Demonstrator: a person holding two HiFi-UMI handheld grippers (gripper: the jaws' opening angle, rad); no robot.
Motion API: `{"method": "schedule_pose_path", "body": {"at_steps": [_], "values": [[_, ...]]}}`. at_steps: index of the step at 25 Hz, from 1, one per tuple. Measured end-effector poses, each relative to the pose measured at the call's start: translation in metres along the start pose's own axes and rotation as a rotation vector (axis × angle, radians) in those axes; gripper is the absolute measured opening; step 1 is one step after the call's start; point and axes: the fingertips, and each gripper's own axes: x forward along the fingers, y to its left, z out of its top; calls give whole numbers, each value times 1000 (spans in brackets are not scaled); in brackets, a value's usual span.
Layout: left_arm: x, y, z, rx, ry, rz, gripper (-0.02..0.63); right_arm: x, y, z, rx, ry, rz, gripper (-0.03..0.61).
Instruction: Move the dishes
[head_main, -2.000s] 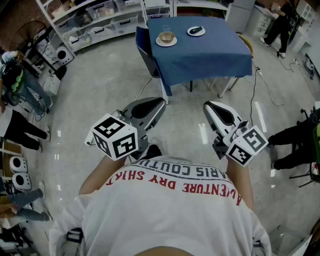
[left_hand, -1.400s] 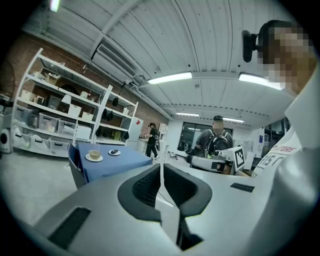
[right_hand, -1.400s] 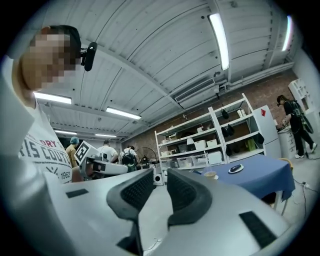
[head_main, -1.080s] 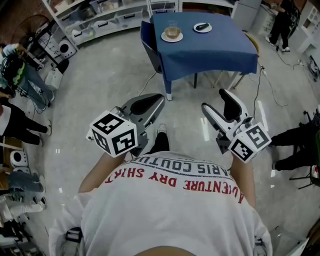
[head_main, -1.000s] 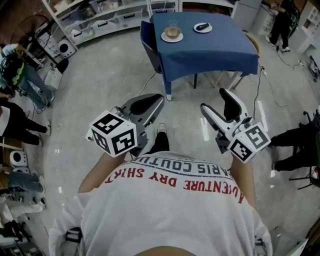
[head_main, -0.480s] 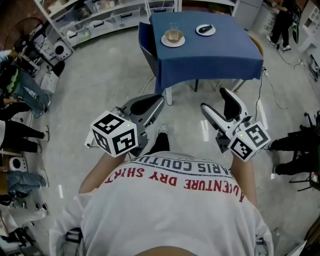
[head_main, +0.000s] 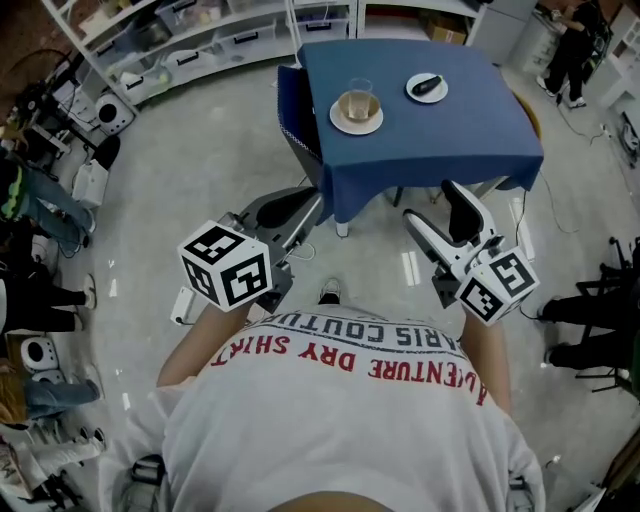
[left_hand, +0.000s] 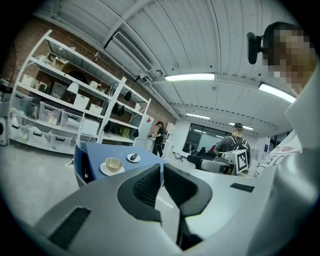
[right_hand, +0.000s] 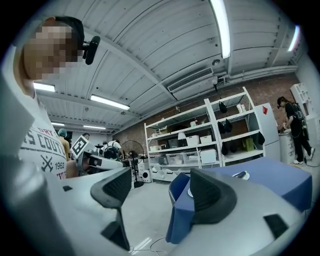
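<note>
Two dishes, saucer and plate, sit on the tabletop ahead; the approach seems in hand. Left hand-held gripper is closed and right hand-held gripper wide open, both empty; next, reach the saucer.

**A:** What am I reading on the far table?

**B:** I've got a deep blue cloth. There's a white saucer under a clear glass with a tan fill, and to its right a white plate with something black on it.

**A:** And near me?

**B:** My left gripper is grey with black pads, and my right gripper is paler. Both cubes are white with black square markers. My shirt is white with red lettering, and the floor is pale glossy grey.
</note>
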Motion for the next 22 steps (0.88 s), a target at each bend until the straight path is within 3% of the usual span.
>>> {"method": "schedule_pose_path", "body": {"at_steps": [9, 15, 22], "values": [[72, 97, 39, 1, 41, -40, 43, 93, -70, 4, 6, 30, -47, 347], [106, 143, 43, -22, 62, -60, 43, 134, -105, -21, -22, 114, -105, 347], [131, 169, 33, -55, 104, -51, 43, 160, -132, -38, 3, 177, -141, 347]]}}
